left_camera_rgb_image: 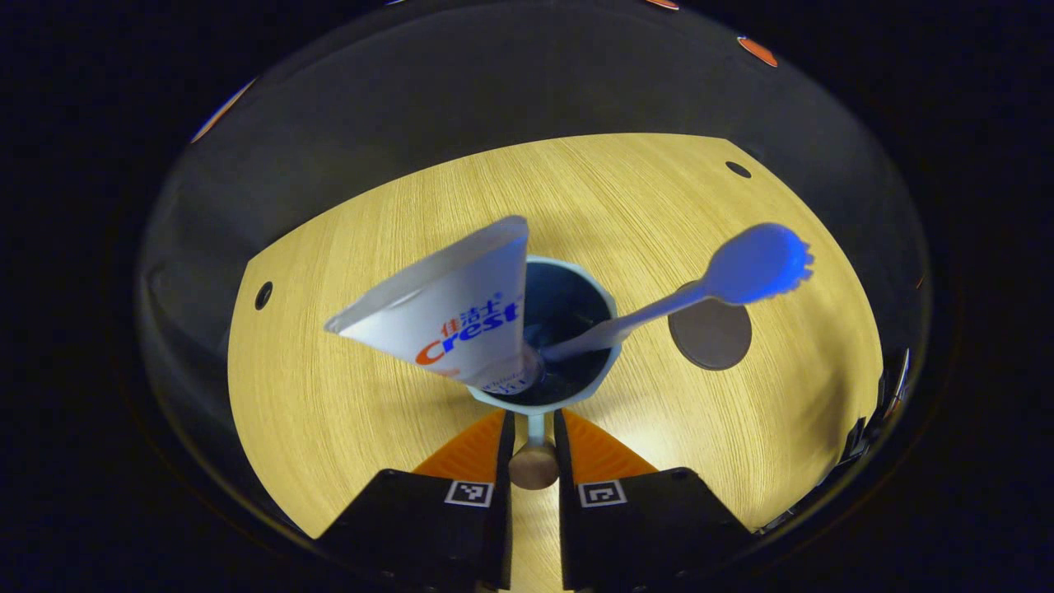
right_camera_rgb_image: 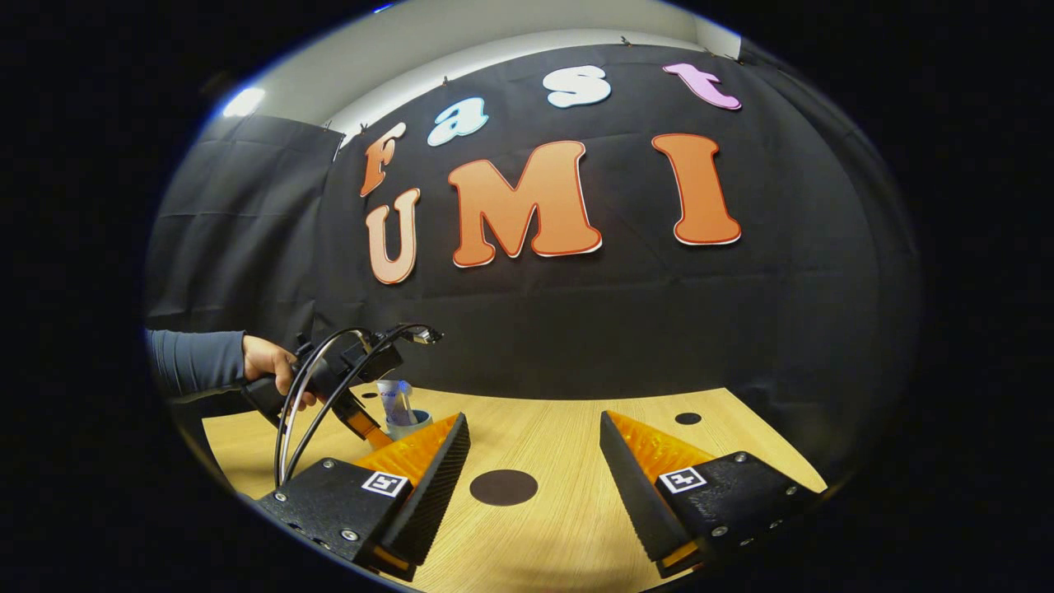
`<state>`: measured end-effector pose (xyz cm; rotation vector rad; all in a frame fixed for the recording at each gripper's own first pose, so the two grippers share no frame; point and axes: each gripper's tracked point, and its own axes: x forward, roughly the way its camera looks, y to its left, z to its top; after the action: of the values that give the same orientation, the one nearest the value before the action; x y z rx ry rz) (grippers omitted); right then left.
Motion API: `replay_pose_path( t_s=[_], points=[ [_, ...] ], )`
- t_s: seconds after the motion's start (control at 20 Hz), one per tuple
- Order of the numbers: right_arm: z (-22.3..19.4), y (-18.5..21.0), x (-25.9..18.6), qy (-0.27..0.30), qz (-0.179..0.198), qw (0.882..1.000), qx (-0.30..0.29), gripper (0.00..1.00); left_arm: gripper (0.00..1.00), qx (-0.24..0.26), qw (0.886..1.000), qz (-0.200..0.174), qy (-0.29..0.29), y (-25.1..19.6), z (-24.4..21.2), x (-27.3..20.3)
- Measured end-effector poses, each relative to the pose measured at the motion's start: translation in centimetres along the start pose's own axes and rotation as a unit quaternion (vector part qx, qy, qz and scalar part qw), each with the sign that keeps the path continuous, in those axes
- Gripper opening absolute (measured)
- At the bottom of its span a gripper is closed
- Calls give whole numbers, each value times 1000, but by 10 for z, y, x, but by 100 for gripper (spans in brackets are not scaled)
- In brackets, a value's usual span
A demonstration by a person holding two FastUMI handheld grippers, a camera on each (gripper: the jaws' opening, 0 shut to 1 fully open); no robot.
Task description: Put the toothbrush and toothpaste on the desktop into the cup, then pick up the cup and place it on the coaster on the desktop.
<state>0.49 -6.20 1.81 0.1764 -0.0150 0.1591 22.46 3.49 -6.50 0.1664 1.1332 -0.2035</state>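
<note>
A light blue cup [left_camera_rgb_image: 605, 309] sits just ahead of my left gripper [left_camera_rgb_image: 533, 418], which is shut on the cup's thin handle [left_camera_rgb_image: 535, 430] above a wooden knob [left_camera_rgb_image: 533, 466]. A white toothpaste tube [left_camera_rgb_image: 449, 317] leans out of the cup to the left. A blue toothbrush [left_camera_rgb_image: 753, 265] leans out to the right, head up. The dark round coaster [left_camera_rgb_image: 710, 333] lies on the wooden desktop [left_camera_rgb_image: 329, 387] right of the cup. In the right gripper view, my right gripper [right_camera_rgb_image: 533, 420] stands open low over the desk, the coaster [right_camera_rgb_image: 503, 487] ahead between its fingers. The cup [right_camera_rgb_image: 409, 422] shows far left; I cannot tell if it touches the desk.
A person's hand [right_camera_rgb_image: 268, 362] and sleeve hold the left gripper's body with looping cables [right_camera_rgb_image: 313, 387]. Small dark holes [left_camera_rgb_image: 738, 169] [left_camera_rgb_image: 263, 295] mark the desktop near its corners. The black booth wall [right_camera_rgb_image: 576, 329] rises behind the desk's far edge.
</note>
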Motion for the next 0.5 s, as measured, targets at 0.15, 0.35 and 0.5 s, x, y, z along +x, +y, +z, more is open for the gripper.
replay_pose_path(
  t_s=[0.15,0.35,0.5],
  points=[
    [1,-2,-2,-1,-2,1000,-3,95,23,-7,1000,4,-11,-7,40,-4],
    [1,-6,-7,1,-5,1000,-5,95,23,-10,1000,3,-26,-24,87,-37],
    [1,-10,-11,3,-10,1000,-4,95,23,-1,999,0,-47,-20,113,-81]
  ],
)
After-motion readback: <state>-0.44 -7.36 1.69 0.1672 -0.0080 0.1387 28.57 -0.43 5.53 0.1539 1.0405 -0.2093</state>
